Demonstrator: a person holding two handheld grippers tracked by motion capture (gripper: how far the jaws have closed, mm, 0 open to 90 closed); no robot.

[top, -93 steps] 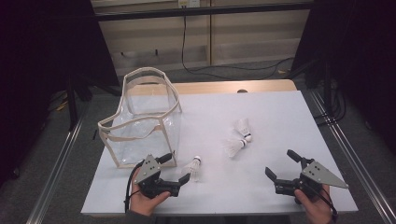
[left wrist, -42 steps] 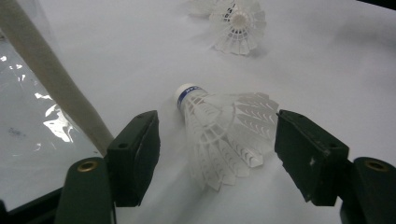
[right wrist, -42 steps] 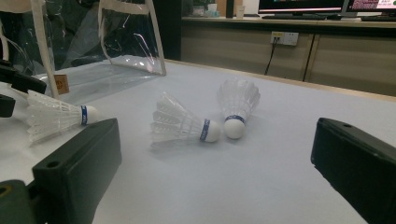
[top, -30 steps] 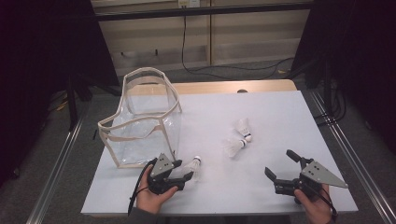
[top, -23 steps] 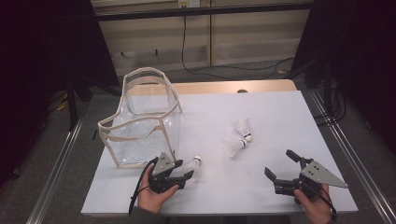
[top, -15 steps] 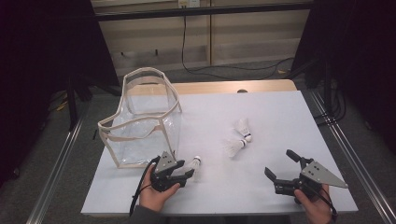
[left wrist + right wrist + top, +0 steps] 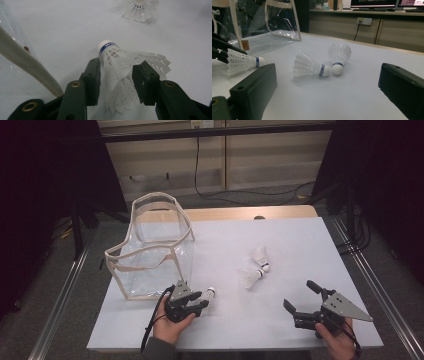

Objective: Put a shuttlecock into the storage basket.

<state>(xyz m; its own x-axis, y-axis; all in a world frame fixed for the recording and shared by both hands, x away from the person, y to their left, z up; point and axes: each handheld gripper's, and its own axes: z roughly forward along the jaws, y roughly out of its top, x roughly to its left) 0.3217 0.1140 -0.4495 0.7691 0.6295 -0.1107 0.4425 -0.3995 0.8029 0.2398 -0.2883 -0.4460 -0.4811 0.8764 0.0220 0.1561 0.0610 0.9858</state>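
white table (image 7: 300, 240) | wood-panelled wall (image 7: 260, 155) (cable hanging) | dark curtains (image 7: 45, 170) | grey floor (image 7: 50, 285)

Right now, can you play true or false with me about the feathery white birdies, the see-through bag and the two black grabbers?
1. The left gripper has a white plastic shuttlecock between its jaws. True; they have just been closing.
2. The right gripper holds a shuttlecock. False: it is open and holds nothing.
3. Two more white shuttlecocks lie mid-table. True.
4. A shuttlecock lies inside the clear plastic bag with beige trim. False: the bag looks empty.
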